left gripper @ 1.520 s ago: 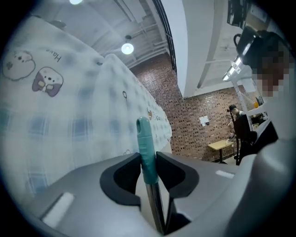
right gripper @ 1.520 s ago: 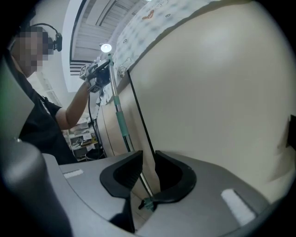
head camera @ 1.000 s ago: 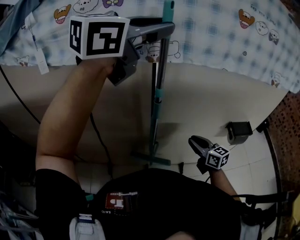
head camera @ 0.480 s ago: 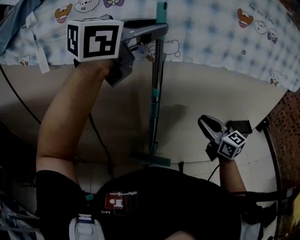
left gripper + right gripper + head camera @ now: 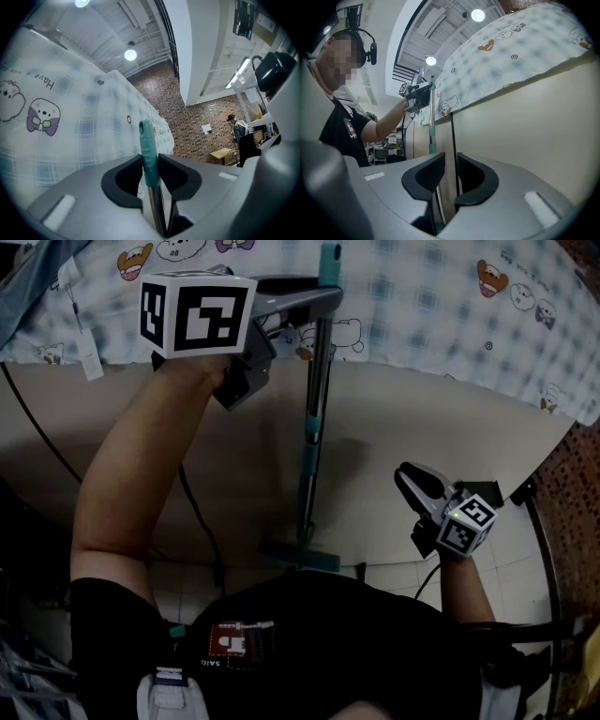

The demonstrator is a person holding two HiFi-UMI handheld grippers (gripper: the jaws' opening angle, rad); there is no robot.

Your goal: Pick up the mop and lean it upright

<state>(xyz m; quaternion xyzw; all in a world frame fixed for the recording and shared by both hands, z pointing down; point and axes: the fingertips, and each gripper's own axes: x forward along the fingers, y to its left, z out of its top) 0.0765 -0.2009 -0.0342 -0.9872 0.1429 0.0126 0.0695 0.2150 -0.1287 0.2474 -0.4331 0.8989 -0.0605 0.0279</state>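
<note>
The mop stands upright, its dark pole (image 5: 314,399) running down to the flat mop head (image 5: 300,555) on the floor. My left gripper (image 5: 323,304) is held high and is shut on the teal grip (image 5: 147,150) at the pole's top, with a pad pressing from each side (image 5: 150,161). My right gripper (image 5: 409,479) hangs low at the right, apart from the mop. Its jaws stand a little apart (image 5: 449,164) with nothing between them. Through their gap the right gripper view shows the mop pole (image 5: 431,126) and the left gripper (image 5: 423,91) in the distance.
A cartoon-print checked cloth (image 5: 441,306) hangs over a beige panel (image 5: 422,418) just behind the mop. A black cable (image 5: 202,521) trails down the panel to the tiled floor. A small black box (image 5: 478,498) sits near my right gripper. A person (image 5: 239,136) stands far off by a brick wall.
My right gripper has risen and shifted right, away from the mop head. The left gripper and the mop have stayed where they were.
</note>
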